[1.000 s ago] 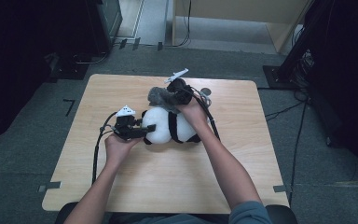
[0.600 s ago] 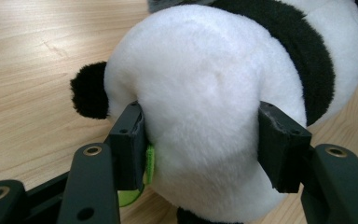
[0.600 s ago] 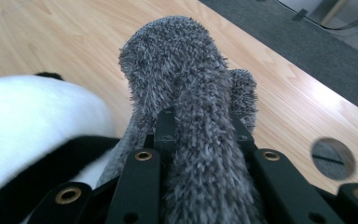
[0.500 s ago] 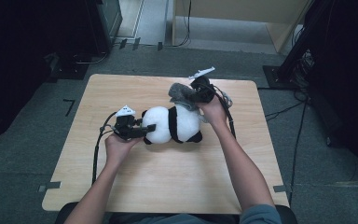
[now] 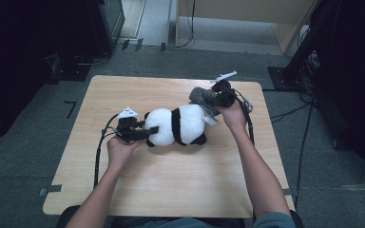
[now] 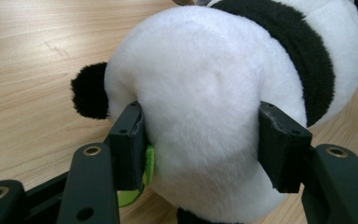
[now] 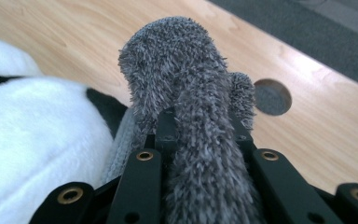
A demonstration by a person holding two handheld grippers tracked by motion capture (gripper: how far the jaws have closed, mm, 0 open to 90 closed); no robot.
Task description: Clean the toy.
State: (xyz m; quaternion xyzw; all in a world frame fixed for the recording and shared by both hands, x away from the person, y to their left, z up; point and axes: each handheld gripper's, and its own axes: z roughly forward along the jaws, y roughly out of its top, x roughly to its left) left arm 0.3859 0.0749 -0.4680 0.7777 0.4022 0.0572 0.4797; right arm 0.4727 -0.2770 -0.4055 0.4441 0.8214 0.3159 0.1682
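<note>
The panda plush [image 5: 178,125] lies at the table [image 5: 123,190] centre, clamped by the left gripper [image 5: 148,132], while the grey fuzzy piece [image 5: 200,96], pinched in the right gripper [image 5: 213,99], has moved toward two o'clock, probably being pulled off it.

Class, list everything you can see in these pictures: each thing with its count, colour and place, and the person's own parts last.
Panda plush toy: one, white and black, lying on its side mid-table.
Fuzzy cloth: one, grey, at the panda's right end near the table's far right corner.
Green tag: one, green, on the panda beside a finger of the left gripper.
Table: one, light wood, with a round hole near its edge.
Left gripper: one, black, shut on the panda's white end.
Right gripper: one, black, shut on the fuzzy cloth.
Forearms: two, coming in from the bottom of the high view.
</note>
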